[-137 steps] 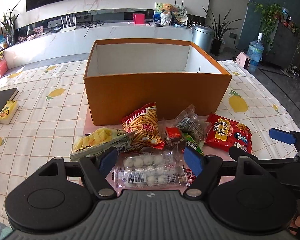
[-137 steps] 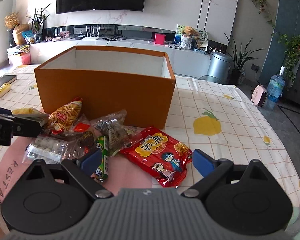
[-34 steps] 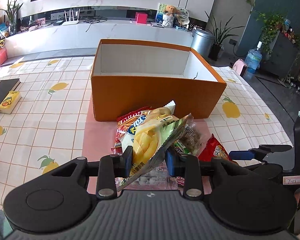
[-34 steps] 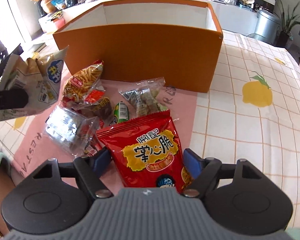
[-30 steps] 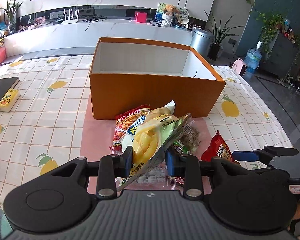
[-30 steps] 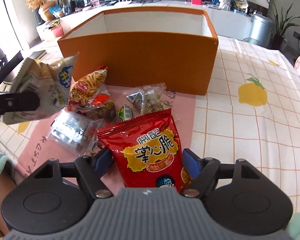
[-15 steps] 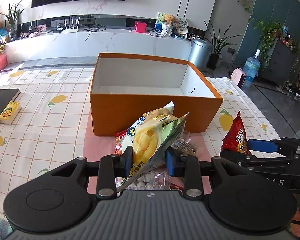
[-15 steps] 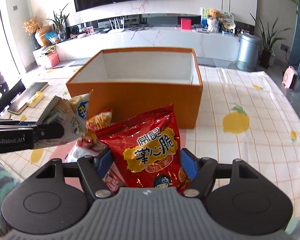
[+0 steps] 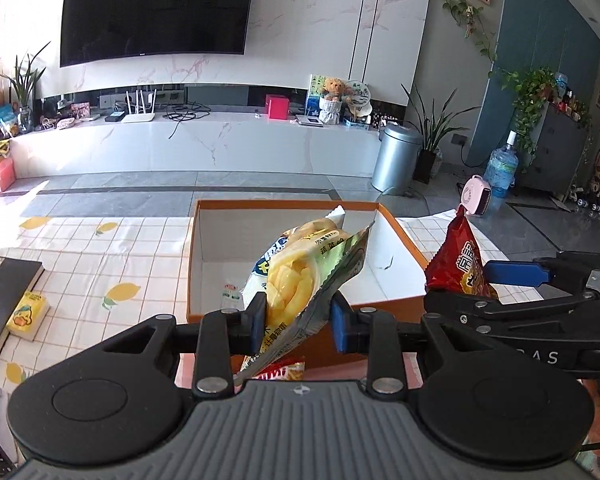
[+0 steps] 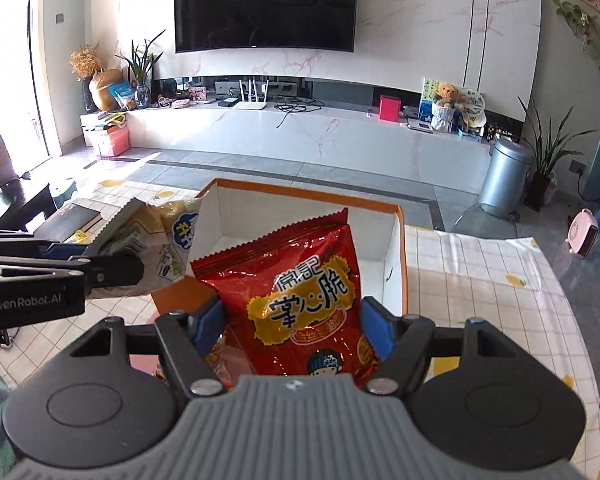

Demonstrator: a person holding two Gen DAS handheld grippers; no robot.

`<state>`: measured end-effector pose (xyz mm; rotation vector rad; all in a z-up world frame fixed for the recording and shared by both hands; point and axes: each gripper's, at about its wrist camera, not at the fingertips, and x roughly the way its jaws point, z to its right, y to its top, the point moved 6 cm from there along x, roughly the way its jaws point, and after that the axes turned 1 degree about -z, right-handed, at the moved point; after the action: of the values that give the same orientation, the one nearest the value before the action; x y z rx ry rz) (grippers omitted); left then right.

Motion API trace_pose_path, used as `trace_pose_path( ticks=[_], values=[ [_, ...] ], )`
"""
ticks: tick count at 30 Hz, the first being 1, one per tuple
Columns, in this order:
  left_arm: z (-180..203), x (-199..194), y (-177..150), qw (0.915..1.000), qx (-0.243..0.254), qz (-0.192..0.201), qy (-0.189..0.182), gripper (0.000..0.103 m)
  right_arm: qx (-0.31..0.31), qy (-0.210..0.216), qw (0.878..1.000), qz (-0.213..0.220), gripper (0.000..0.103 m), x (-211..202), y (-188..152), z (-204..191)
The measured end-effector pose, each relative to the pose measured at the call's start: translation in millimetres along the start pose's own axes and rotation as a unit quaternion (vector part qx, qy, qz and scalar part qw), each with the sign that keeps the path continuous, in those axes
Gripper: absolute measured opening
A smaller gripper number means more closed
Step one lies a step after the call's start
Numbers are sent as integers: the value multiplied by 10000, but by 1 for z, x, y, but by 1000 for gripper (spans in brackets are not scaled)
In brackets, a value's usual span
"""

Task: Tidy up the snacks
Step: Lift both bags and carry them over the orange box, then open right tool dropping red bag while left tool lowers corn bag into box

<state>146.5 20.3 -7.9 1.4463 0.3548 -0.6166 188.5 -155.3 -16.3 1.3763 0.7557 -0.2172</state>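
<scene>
My left gripper [image 9: 299, 322] is shut on a yellow-green snack bag [image 9: 300, 276] and holds it up just before the near wall of the open orange box [image 9: 400, 232]. My right gripper [image 10: 292, 330] is shut on a red snack bag [image 10: 300, 284] and holds it up beside the left one, also in front of the box [image 10: 398, 264]. The red bag [image 9: 460, 264] shows at right in the left wrist view; the yellow-green bag [image 10: 156, 252] shows at left in the right wrist view. The box interior looks white and nearly bare, with a small label on its floor.
A dark book [image 9: 4, 296] and a small yellow pack [image 9: 26, 314] lie on the lemon-print tablecloth [image 9: 100, 264] at left. A striped red snack [image 9: 280, 372] peeks out below my left gripper. Beyond the table stand a TV cabinet and a metal bin [image 9: 396, 160].
Both grippers have risen with their bags and moved forward toward the box. The other snacks on the pink mat have dropped out of sight below.
</scene>
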Motion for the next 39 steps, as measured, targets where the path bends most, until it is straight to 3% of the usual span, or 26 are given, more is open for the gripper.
trace_pose_path(
  ticks=[12, 14, 18, 22, 29, 36, 39],
  values=[
    [-12, 38, 37, 9993, 178, 102, 307, 36, -188, -145, 9997, 64, 68, 64, 52, 0],
    [-15, 47, 40, 9992, 170, 56, 361, 36, -226, -200, 9995, 68, 16, 76, 58, 0],
    [-21, 71, 39, 9988, 138, -189, 436, 36, -251, -323, 9991, -77, 20, 110, 63, 5],
    [-28, 88, 30, 9978, 150, -475, 433, 35, -222, -334, 9984, -406, 12, 143, 58, 8],
    [-40, 98, 18, 9961, 163, -736, 463, 35, -116, -283, 9972, -688, 14, 157, 45, 17],
    [-39, 115, 12, 9928, -161, -1187, -58, 35, -19, -322, 9947, -977, 21, 165, 34, 26],
    [-35, 128, 9, 9897, -222, -1414, -101, 35, -83, -300, 9941, -1039, 22, 166, 29, 22]
  ],
)
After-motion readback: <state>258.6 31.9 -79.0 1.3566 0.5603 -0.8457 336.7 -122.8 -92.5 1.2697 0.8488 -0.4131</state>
